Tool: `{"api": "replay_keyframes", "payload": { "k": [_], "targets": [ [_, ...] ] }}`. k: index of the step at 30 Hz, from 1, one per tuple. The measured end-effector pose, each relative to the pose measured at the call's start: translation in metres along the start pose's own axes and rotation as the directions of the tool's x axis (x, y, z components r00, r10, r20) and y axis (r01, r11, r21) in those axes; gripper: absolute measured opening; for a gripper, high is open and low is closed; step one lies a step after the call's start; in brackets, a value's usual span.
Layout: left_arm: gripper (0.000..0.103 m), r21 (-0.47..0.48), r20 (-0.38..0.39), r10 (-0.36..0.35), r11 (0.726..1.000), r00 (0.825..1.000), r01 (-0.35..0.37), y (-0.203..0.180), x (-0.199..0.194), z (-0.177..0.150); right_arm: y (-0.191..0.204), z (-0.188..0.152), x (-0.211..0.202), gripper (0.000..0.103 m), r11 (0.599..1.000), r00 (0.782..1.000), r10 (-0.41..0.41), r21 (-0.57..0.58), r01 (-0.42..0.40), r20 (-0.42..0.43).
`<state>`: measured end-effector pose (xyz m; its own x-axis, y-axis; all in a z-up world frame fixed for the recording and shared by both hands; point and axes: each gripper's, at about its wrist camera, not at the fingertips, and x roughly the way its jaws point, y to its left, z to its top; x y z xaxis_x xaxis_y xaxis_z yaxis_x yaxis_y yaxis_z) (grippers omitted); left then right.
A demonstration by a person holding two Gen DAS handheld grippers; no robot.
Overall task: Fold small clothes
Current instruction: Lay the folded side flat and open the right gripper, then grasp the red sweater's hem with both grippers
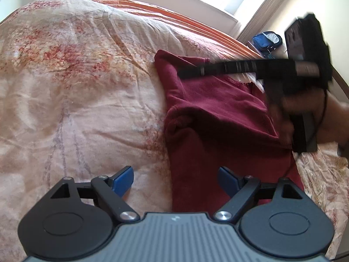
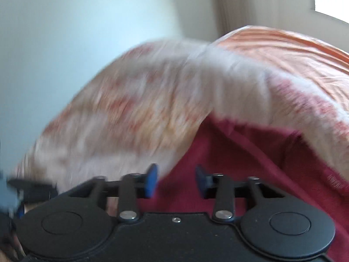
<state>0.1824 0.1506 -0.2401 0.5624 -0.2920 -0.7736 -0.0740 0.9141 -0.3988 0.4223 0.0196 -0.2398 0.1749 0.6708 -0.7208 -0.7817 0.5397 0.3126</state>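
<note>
Seemingly one maroon garment [image 1: 218, 118], two parted claws [image 1: 175, 180] [image 2: 176, 180].

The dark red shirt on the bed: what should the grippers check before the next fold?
1. Dark red knitted garment lies on the floral bedspread: ok.
2. Garment smooth: not ok, bunched fold at its left edge.
3. Left gripper open and empty: ok.
4. Right gripper open, with no cloth pinched: ok.
5. Right wrist view sharp enough to aim: not ok, blurred.
6. Garment's far edge visible: cannot tell, right gripper covers it.
</note>
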Motion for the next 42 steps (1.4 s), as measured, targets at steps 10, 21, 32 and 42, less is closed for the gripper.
{"api": "replay_keyframes", "payload": {
  "k": [10,21,32,42],
  "targets": [
    [0.088,-0.037,0.037,-0.038,0.999,0.999,0.04,-0.004,-0.009,0.009,-0.045,0.005,-0.008,0.055,0.965,0.972,-0.226,0.146,0.215,0.058],
    [0.094,0.091,0.068,-0.168,0.983,0.983,0.162,-0.056,0.056,0.111,-0.128,-0.124,-0.161,0.078,0.846,0.915,-0.394,0.421,0.327,0.082],
    [0.087,0.226,-0.019,0.057,0.973,0.998,-0.052,-0.055,0.06,0.063,-0.157,-0.204,-0.222,0.074,0.769,0.869,-0.495,0.476,0.427,0.019],
    [0.089,0.063,-0.18,0.006,0.998,0.984,0.005,-0.027,-0.012,-0.03,-0.103,-0.269,-0.265,0.075,0.765,0.953,-0.303,0.593,0.252,-0.013]
  ]
}}
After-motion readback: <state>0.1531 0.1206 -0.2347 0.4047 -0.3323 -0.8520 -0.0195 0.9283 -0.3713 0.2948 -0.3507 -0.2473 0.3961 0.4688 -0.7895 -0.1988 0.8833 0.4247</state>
